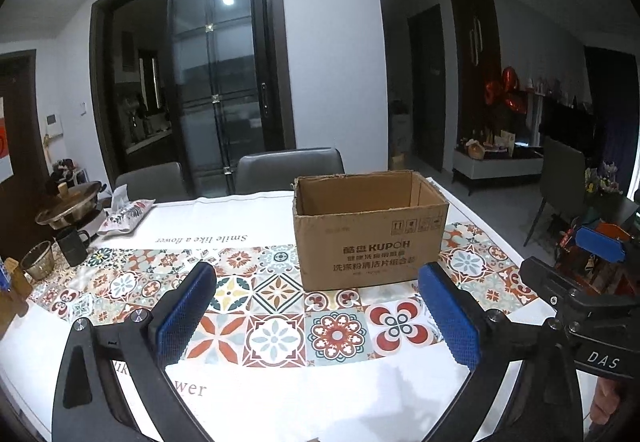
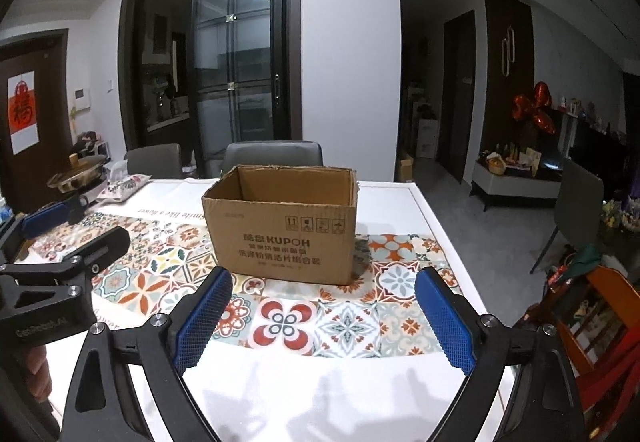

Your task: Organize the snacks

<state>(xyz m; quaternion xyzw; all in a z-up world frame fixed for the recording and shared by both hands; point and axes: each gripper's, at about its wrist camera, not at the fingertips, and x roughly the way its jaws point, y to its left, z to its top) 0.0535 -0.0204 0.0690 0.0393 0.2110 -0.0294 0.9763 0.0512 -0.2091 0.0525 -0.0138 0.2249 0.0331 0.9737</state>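
Note:
An open brown cardboard box [image 1: 368, 230] printed KUPOH stands upright on the patterned tablecloth [image 1: 224, 282]; it also shows in the right wrist view [image 2: 284, 230]. What lies inside it is hidden. My left gripper [image 1: 320, 316] is open and empty, held above the table in front of the box. My right gripper [image 2: 324, 320] is open and empty, also in front of the box. The right gripper's body shows at the right edge of the left wrist view [image 1: 592, 282]. A red shelf with packaged goods [image 2: 592, 318] stands to the right of the table.
A black mug [image 1: 72, 244], a glass bowl [image 1: 38, 260], a tissue pack [image 1: 126, 214] and a lidded pot [image 1: 70, 204] sit at the table's left end. Two grey chairs [image 1: 288, 168] stand behind the table. The table's right edge [image 2: 436, 226] drops to the floor.

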